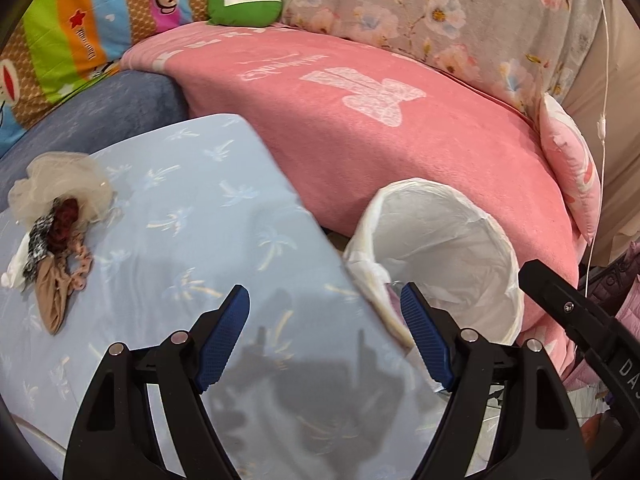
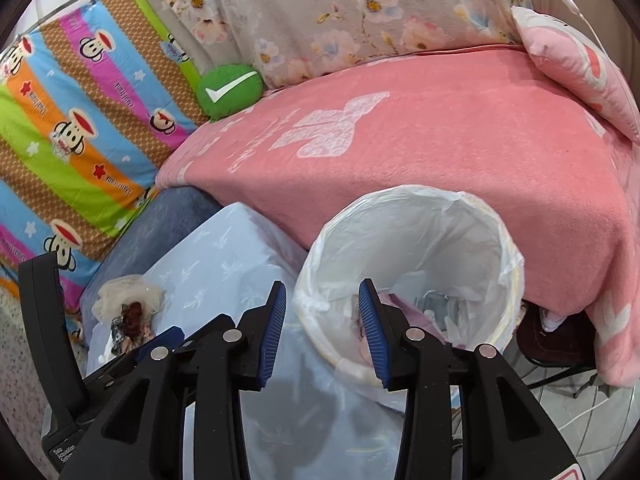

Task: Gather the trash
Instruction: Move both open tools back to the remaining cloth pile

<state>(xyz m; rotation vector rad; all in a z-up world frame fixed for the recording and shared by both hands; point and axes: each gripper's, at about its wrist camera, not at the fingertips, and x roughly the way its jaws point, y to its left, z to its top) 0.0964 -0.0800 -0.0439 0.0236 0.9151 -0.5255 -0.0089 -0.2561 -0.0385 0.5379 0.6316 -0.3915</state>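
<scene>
Nearest to the cameras are the two tools: the left gripper (image 1: 324, 344), black with blue ribbed pads, has its jaws spread wide and nothing is between them, and the right gripper (image 2: 322, 332) is also wide open and empty, one pad in front of the table and the other in front of the bin's mouth. Under both lies the pale blue tablecloth with small palm prints (image 1: 192, 216), where their shadows fall. Just beside the table edge stands the round waste bin lined with a thin white plastic bag (image 2: 412, 216); some pieces, pinkish and grey, lie already at its bottom, though I cannot tell what they are. Farther left on the cloth rests the remaining trash, a loose heap of cream netting, dark red curly material, a black-and-white scrap and a beige stocking-like piece (image 1: 56, 232), well apart from both grippers. Behind the table is the pink fleece blanket with white pattern (image 1: 400, 136), then a green round cushion with a white tick (image 2: 230, 90) and a striped cartoon-monkey sheet (image 2: 80, 120). The risk, in my judgement, is that the heap is soft and made of several parts, so a pinch may take only one layer and drop the rest on the way; a pad may also catch the tablecloth or pull the thin liner off the rim.
</scene>
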